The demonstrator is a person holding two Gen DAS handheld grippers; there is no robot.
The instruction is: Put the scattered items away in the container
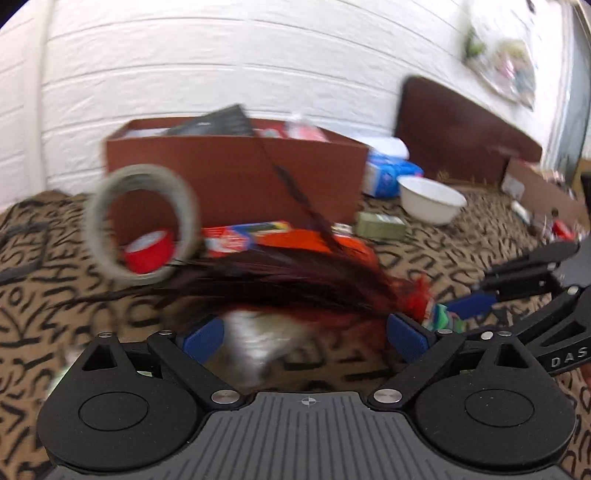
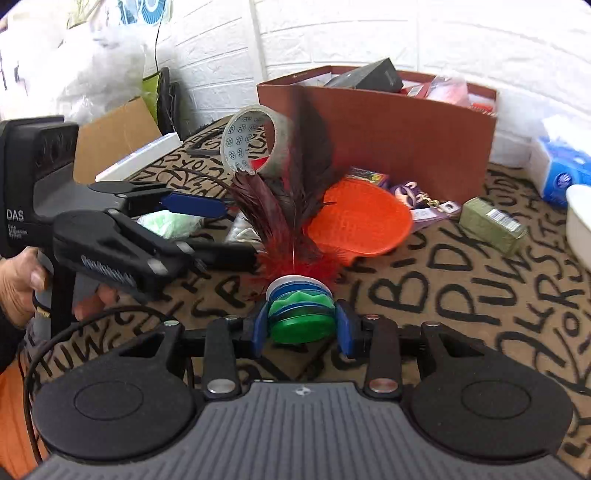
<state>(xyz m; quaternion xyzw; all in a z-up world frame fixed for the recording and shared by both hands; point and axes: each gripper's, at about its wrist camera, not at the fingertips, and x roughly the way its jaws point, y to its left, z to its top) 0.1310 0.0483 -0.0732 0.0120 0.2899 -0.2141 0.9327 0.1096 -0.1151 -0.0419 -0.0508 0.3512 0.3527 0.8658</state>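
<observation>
A tan cloth (image 2: pixel 461 280) printed with black letters is covering the surface, and a white brick-pattern wall (image 2: pixel 369 33) is standing behind it. A brown cardboard box (image 2: pixel 399 129) — the container — is sitting at the back against the wall, already holding a black carton and some red packaging.

The right gripper (image 2: pixel 301 325) is clamping the green-and-blue disc base of a feather shuttlecock (image 2: pixel 291 221); its dark red feathers are fanning up toward the box, so this item is well short of the container, in front of it. A roll of clear tape (image 2: pixel 255 142) appears to be hanging in the air beyond the feathers, blurred in both views; what is holding it is unclear. The left gripper (image 1: pixel 306 339) is standing wide open with the feathers lying across the space ahead of it.

On the cloth are lying an orange plastic dish (image 2: pixel 362 218), an olive-green packet (image 2: pixel 491 225), a white bowl (image 1: pixel 430 199) and a blue tissue pack (image 2: pixel 561 173). "DAS" is reading white on the left gripper's body; the smaller lines beneath are too fine to read. The cloth's lettering is forming no clear words.
</observation>
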